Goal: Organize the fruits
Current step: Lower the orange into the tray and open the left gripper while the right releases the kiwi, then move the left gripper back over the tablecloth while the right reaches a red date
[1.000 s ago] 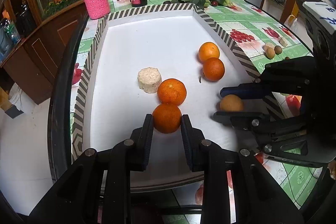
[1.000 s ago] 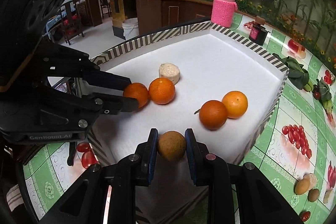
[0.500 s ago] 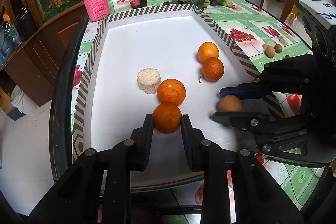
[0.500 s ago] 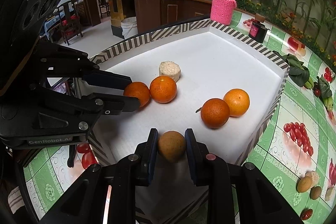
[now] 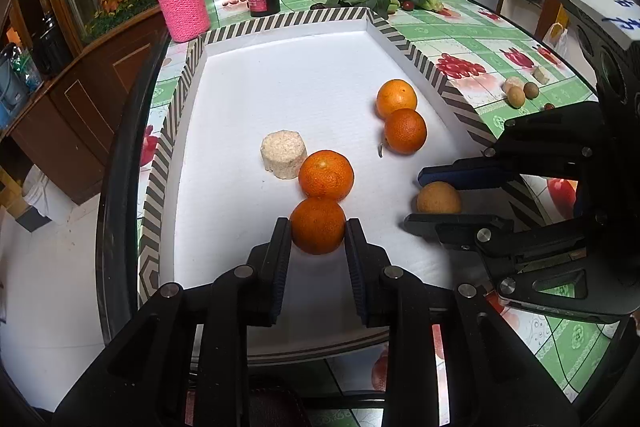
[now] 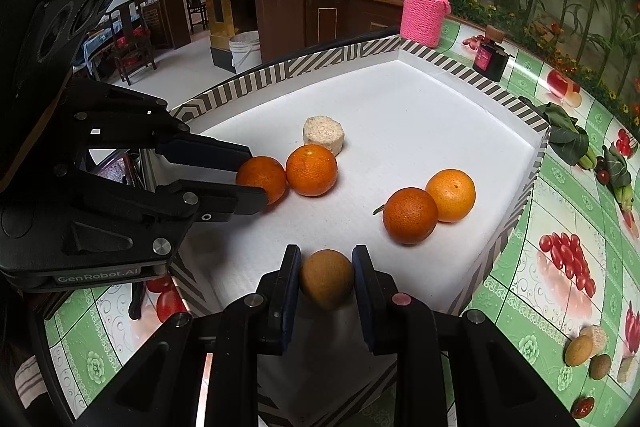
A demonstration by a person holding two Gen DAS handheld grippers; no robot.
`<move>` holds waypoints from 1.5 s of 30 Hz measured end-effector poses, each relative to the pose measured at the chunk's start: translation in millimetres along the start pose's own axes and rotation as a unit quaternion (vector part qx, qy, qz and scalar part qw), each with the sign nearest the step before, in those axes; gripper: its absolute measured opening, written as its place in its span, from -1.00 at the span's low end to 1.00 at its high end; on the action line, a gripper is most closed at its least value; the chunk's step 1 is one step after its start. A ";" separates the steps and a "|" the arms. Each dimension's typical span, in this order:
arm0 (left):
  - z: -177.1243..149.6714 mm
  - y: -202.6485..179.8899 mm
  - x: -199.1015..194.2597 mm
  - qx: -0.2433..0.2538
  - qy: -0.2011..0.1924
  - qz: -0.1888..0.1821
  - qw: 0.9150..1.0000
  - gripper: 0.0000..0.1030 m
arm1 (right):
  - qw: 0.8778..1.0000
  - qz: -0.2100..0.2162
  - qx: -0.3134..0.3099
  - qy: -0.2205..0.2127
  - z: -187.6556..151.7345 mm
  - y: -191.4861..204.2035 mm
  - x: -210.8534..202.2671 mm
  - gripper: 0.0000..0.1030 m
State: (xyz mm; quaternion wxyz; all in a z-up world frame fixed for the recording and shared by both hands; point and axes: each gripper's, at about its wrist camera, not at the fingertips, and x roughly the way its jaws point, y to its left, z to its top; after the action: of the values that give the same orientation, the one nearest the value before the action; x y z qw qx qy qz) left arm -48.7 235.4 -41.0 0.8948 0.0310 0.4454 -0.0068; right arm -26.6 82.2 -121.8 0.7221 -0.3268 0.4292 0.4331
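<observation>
White foam lines the striped-rim tray (image 5: 280, 23), the reference for all positions. The left gripper (image 5: 318, 231) is clamped on an orange (image 5: 318, 225) at the tray's near edge, touching a second orange (image 5: 326, 175). A pale puffed-grain cake (image 5: 283, 154) sits just behind that second orange. The right gripper (image 6: 326, 267) is clamped on a brownish round fruit (image 6: 327, 277) near the tray's near-right corner. Two further oranges (image 6: 430, 205) touch each other by the right wall.
</observation>
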 end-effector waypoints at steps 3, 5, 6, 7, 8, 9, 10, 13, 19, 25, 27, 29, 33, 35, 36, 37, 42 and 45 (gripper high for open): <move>-0.1 -0.1 0.2 -0.001 0.000 0.002 1.000 -0.46 | 1.000 0.006 0.004 -0.003 0.7 -0.1 -1.1 -0.50; -0.1 0.4 -0.1 -0.002 -0.001 0.002 1.000 -0.46 | 1.000 0.007 0.007 -0.006 1.2 -0.4 -2.2 -0.45; 0.0 0.9 -0.4 -0.004 -0.001 0.002 1.000 -0.46 | 1.000 0.009 0.009 -0.009 1.6 -0.9 -3.3 -0.43; 0.0 1.3 -0.5 -0.005 -0.002 0.002 1.000 -0.46 | 1.000 0.012 0.012 -0.011 2.2 -1.5 -4.6 -0.42; 0.0 1.7 -0.5 -0.006 -0.002 0.002 1.000 -0.46 | 1.000 0.012 0.014 -0.013 2.7 -2.0 -5.6 -0.39; -0.1 1.9 -0.6 -0.007 -0.001 0.001 1.000 -0.46 | 1.000 0.010 0.016 -0.014 3.2 -2.7 -6.4 -0.38; 0.1 1.7 -0.2 -0.008 -0.001 0.001 1.000 -0.46 | 1.000 0.010 0.018 -0.016 3.5 -3.6 -7.0 -0.38; 0.1 -0.2 -0.2 -0.006 0.000 0.003 1.000 -0.12 | 0.999 0.011 0.020 -0.025 3.5 -4.8 -10.9 -0.37; 0.5 -6.0 -6.1 -0.007 -0.014 -0.005 1.000 0.16 | 0.999 0.006 0.031 -0.045 5.0 -11.3 -22.4 -0.36; 3.1 -4.0 -9.8 -0.025 -0.022 0.002 0.999 0.16 | 0.996 0.006 0.050 -0.079 5.4 -25.1 -47.7 -0.36; 4.2 -4.2 -13.3 -0.027 -0.027 0.006 0.999 0.16 | 0.995 -0.002 0.053 -0.085 3.8 -32.3 -56.8 -0.37; 5.7 -3.4 -18.7 -0.032 -0.035 0.010 0.999 0.16 | 0.994 -0.015 0.057 -0.094 0.4 -42.6 -68.5 -0.36; 11.9 -2.1 -29.2 -0.043 -0.053 0.020 0.997 0.16 | 0.989 -0.052 0.083 -0.109 -13.7 -84.7 -98.9 -0.36; 15.4 -3.7 -32.5 -0.048 -0.062 0.020 0.997 0.16 | 0.986 -0.067 0.104 -0.113 -25.2 -108.0 -113.7 -0.36; 18.0 -7.0 -35.2 -0.048 -0.069 0.015 0.996 0.16 | 0.983 -0.080 0.118 -0.114 -34.6 -123.4 -123.0 -0.36; 20.8 -11.4 -36.7 -0.045 -0.074 0.009 0.996 0.16 | 0.981 -0.091 0.130 -0.115 -43.5 -136.4 -130.5 -0.36; 41.1 -57.8 -35.7 0.008 -0.087 -0.040 0.995 0.16 | 0.970 -0.125 0.180 -0.104 -90.1 -189.0 -153.2 -0.36; 53.3 -91.5 -30.2 0.036 -0.088 -0.078 0.992 0.16 | 0.967 -0.125 0.200 -0.098 -115.5 -206.6 -161.1 -0.36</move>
State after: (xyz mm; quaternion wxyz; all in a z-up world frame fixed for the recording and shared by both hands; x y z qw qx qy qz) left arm -28.1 140.3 10.6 0.9254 0.0276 0.3659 -0.0951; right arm 80.3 -155.8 -3.9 0.8597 -0.1829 0.3895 0.2751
